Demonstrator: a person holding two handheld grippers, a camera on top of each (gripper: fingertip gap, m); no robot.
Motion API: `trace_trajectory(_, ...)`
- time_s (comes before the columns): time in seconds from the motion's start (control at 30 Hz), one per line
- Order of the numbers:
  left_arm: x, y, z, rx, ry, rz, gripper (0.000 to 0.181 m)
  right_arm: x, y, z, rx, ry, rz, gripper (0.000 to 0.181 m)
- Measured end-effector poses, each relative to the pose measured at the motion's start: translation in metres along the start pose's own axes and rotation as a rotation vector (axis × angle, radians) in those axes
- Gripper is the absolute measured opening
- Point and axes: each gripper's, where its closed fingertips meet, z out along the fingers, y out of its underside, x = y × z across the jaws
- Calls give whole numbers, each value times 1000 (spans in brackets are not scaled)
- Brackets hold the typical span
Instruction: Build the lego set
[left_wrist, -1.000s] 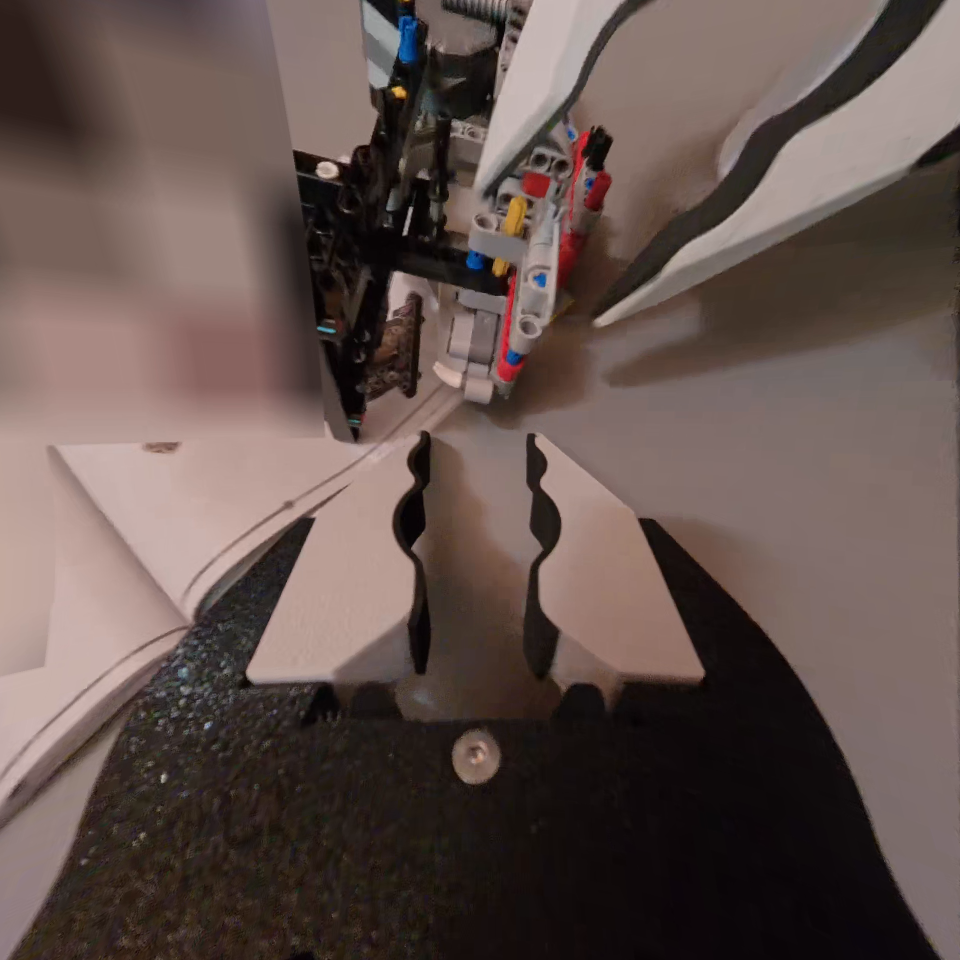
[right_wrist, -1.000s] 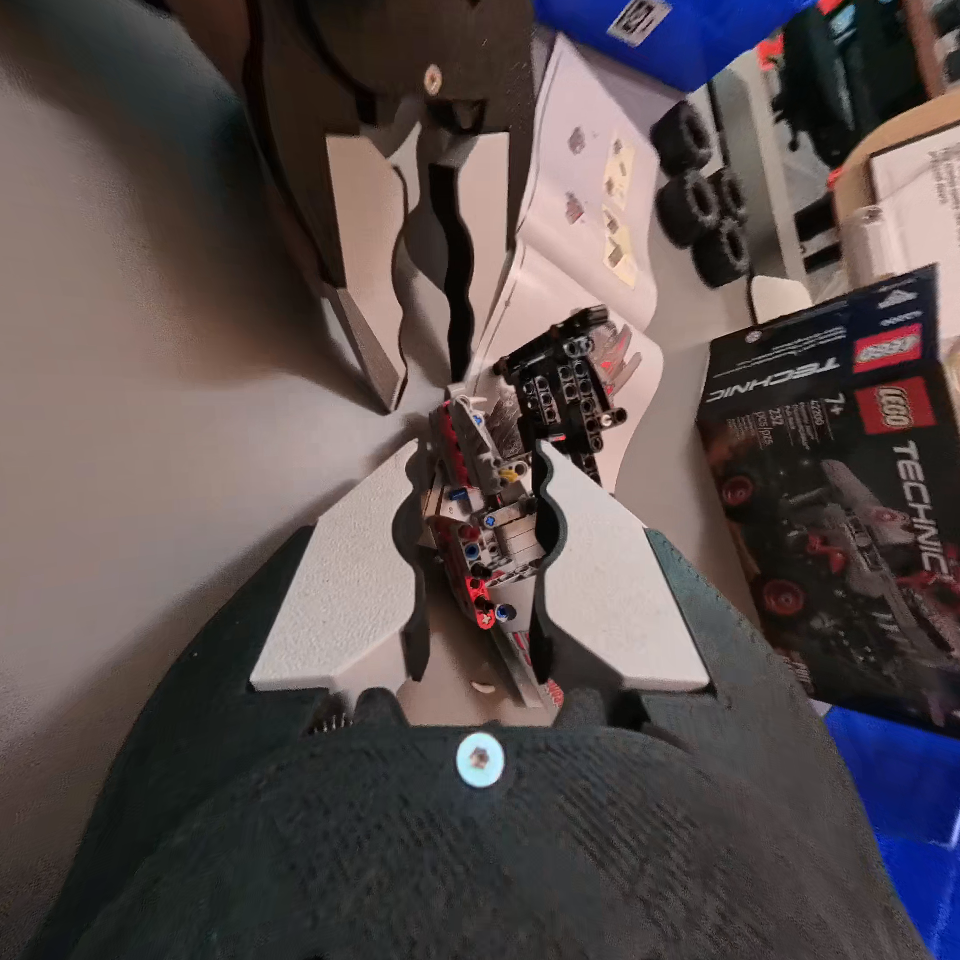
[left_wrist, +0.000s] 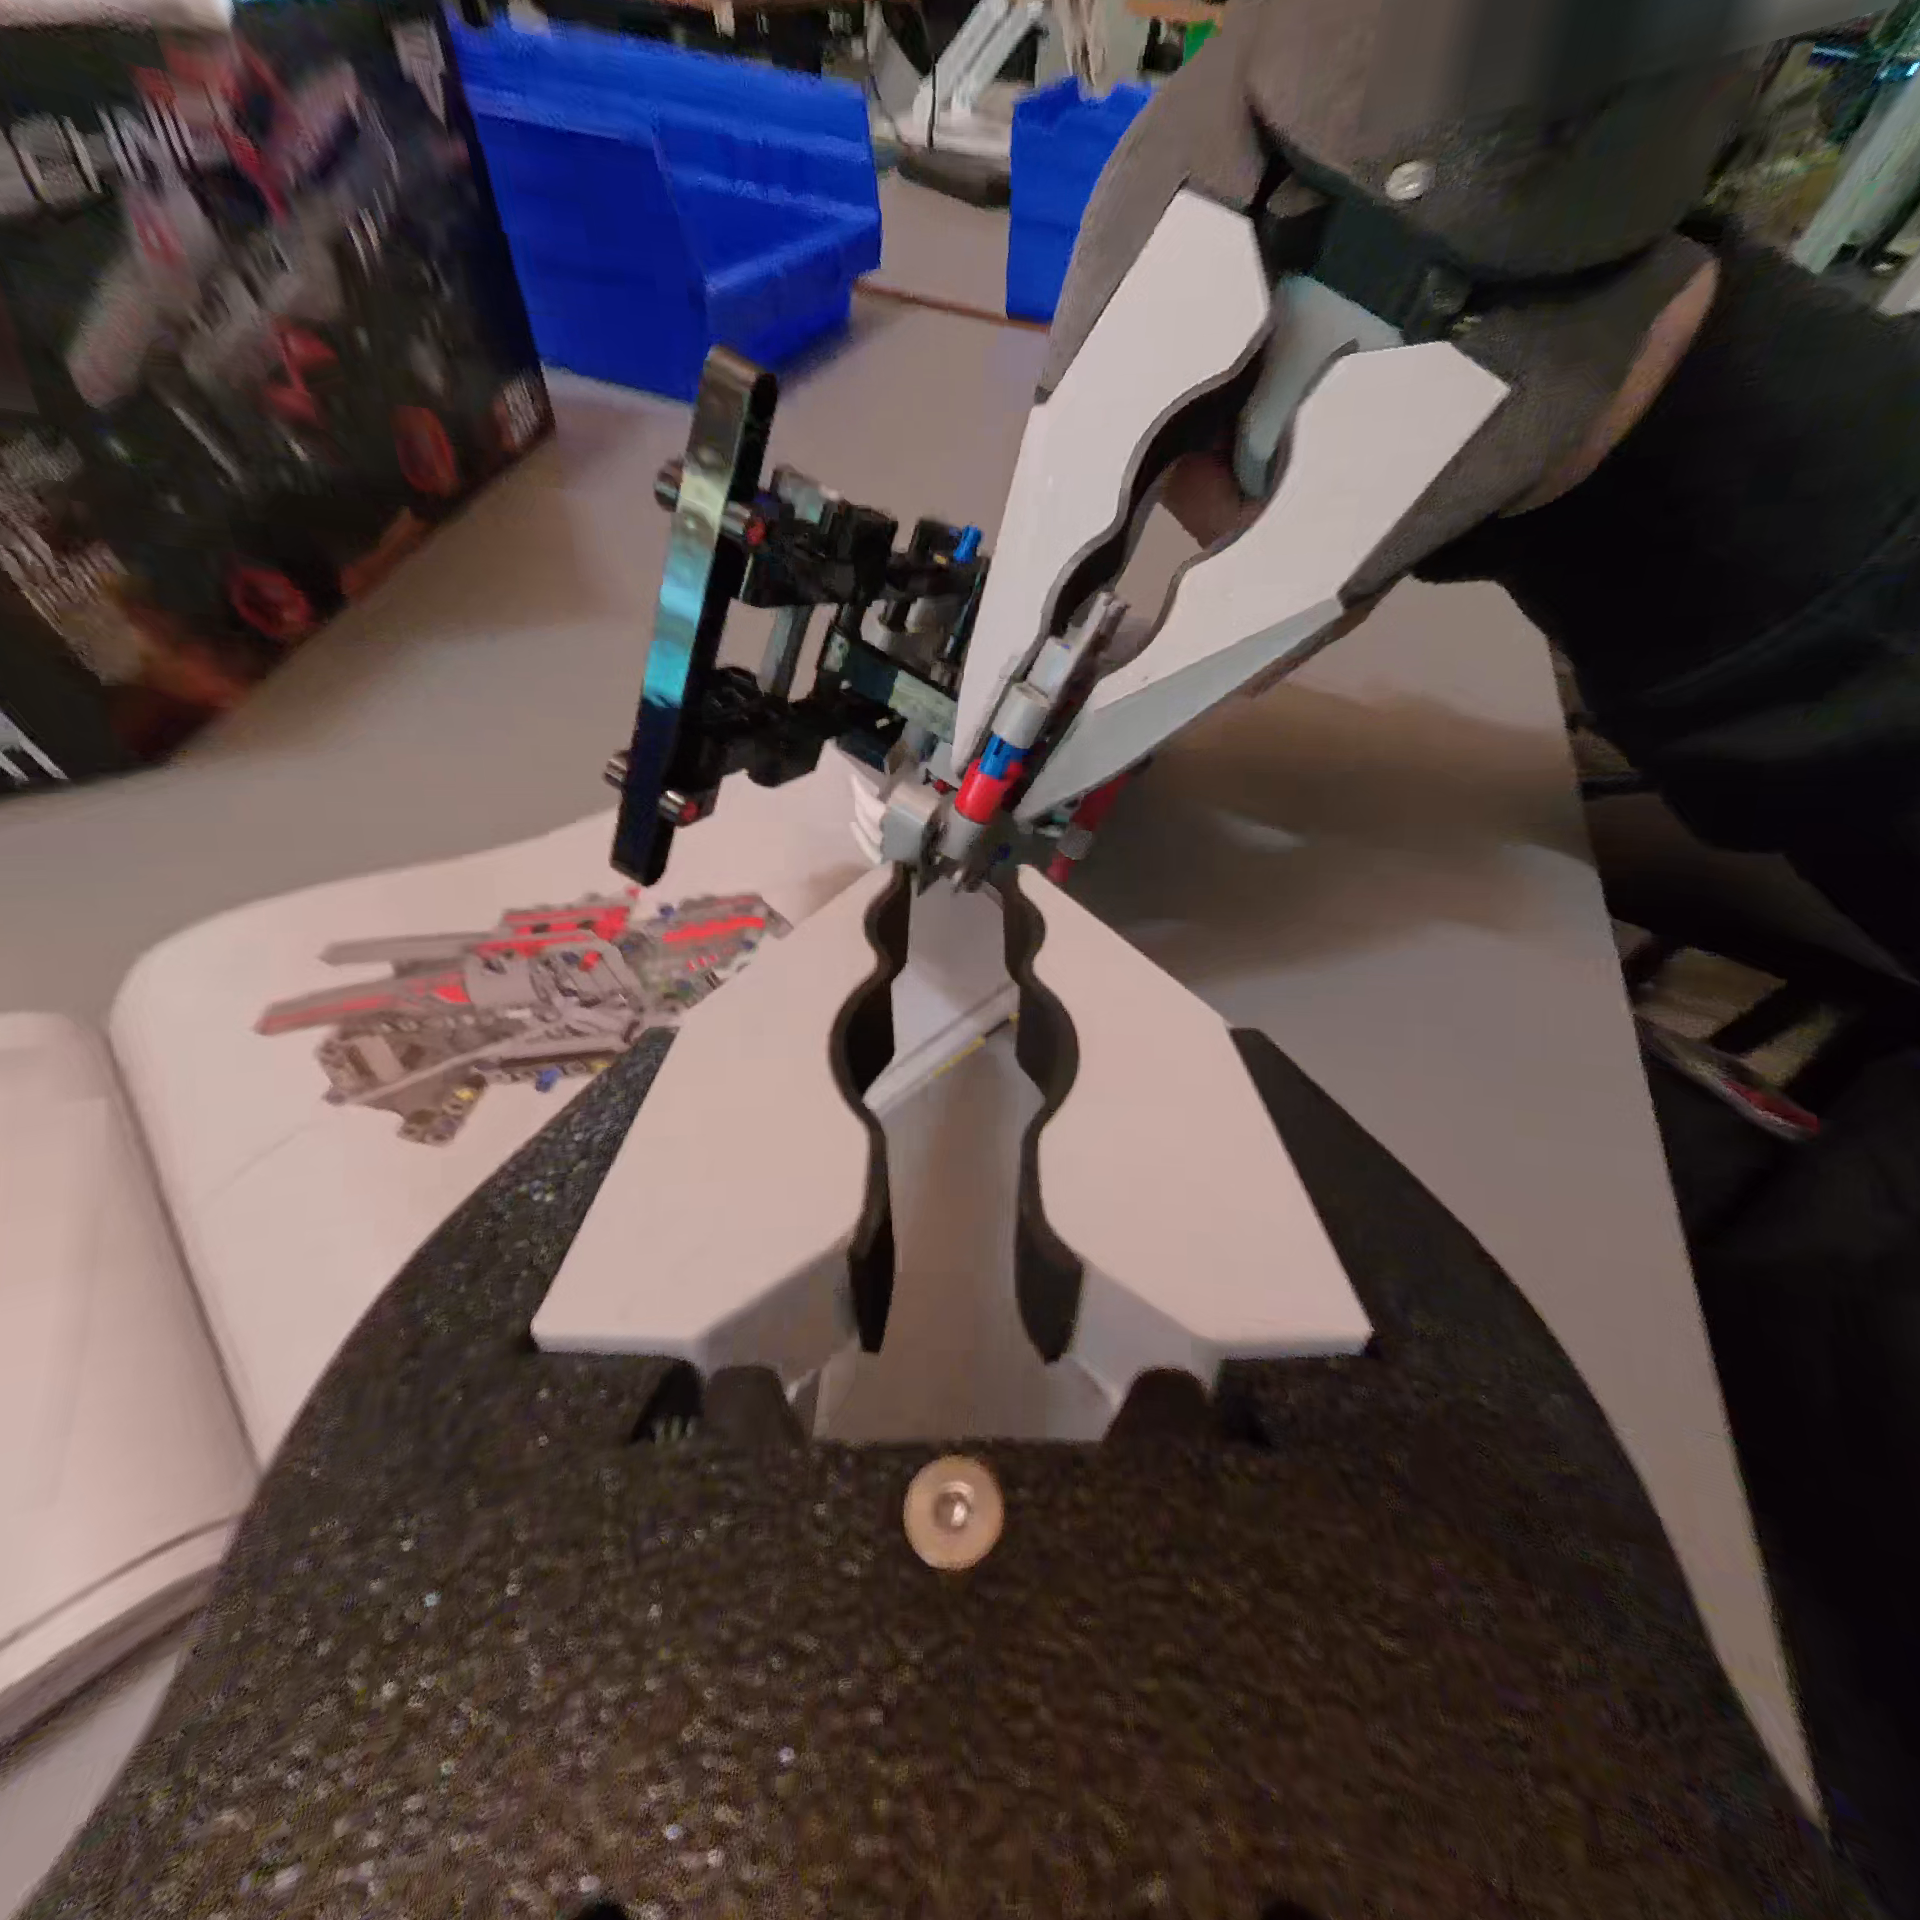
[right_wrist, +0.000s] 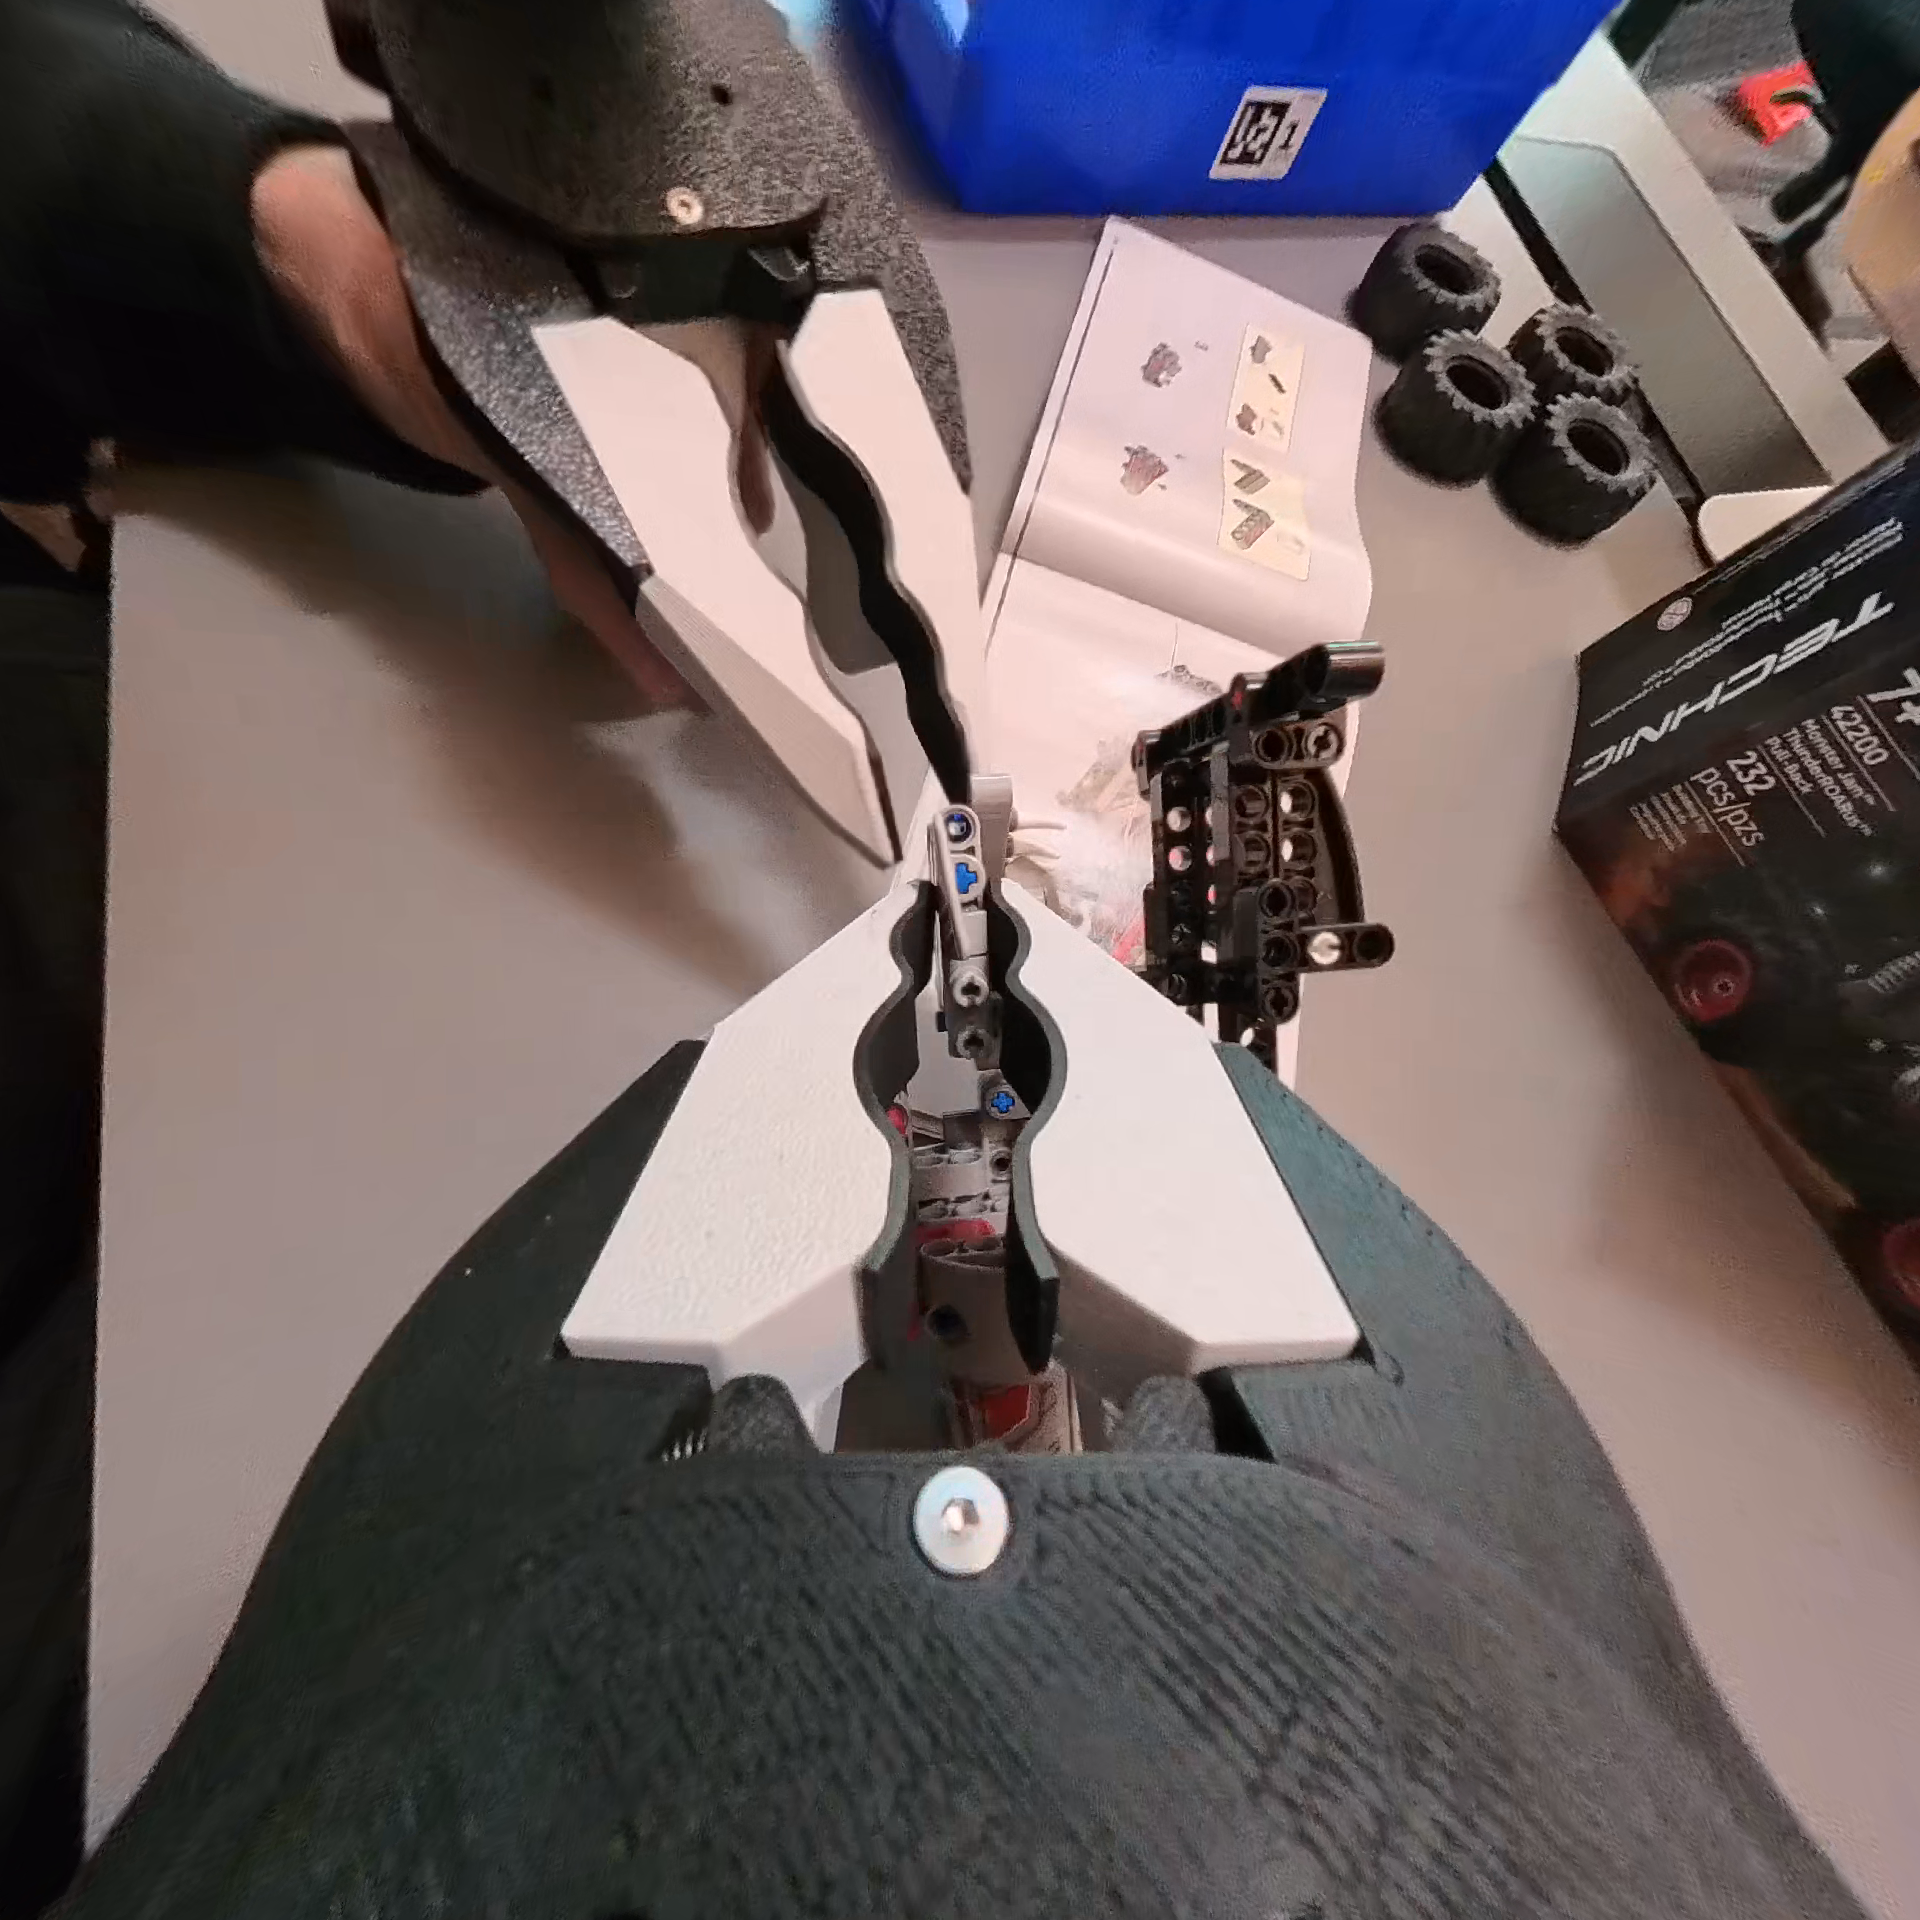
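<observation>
The half-built lego model (left_wrist: 831, 623) has a black frame (right_wrist: 1257, 831) joined to a grey and red section (right_wrist: 961, 977). My right gripper (right_wrist: 966, 904) is shut on the grey and red section and holds the model above the open instruction booklet (left_wrist: 312, 1091). It also shows in the left wrist view (left_wrist: 1003, 769), coming in from the upper right. My left gripper (left_wrist: 956, 894) is open and holds nothing, and its tips are right at the model's grey end. In the right wrist view the left gripper (right_wrist: 925, 821) points down at that same end.
The set's dark box (right_wrist: 1766, 831) stands to the right, and it also shows in the left wrist view (left_wrist: 208, 364). Several black tyres (right_wrist: 1507, 405) lie behind the booklet (right_wrist: 1174, 468). Blue bins (left_wrist: 665, 208) stand at the back of the grey table (right_wrist: 416, 935). Only a small space, under 4 cm, lies between the two pairs of fingers.
The right gripper has lifted and turned the model up off the table. The left gripper has tilted up and closed in on the model's grey end, with its jaws still apart.
</observation>
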Motion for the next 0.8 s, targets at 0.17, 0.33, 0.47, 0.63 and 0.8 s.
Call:
trace_trajectory(0.17, 12, -21, -9, 142, -54, 287, 3, 4, -2, -11, 83, -13, 61, 7)
trace_trajectory(0.33, 13, -30, -6, 116, -52, 344, 14, 3, -1, -14, 105, -32, 85, 7)
trace_trajectory(0.47, 5, -32, -4, 76, -10, 358, 22, 0, 1, -14, 80, -40, 92, 7)
trace_trajectory(0.63, 13, -20, 9, -4, 138, 320, 32, -2, 1, -15, 92, -54, 100, 7)
trace_trajectory(0.8, 10, -23, 17, 32, 120, 333, 32, 0, 0, -17, 114, -61, 123, 7)
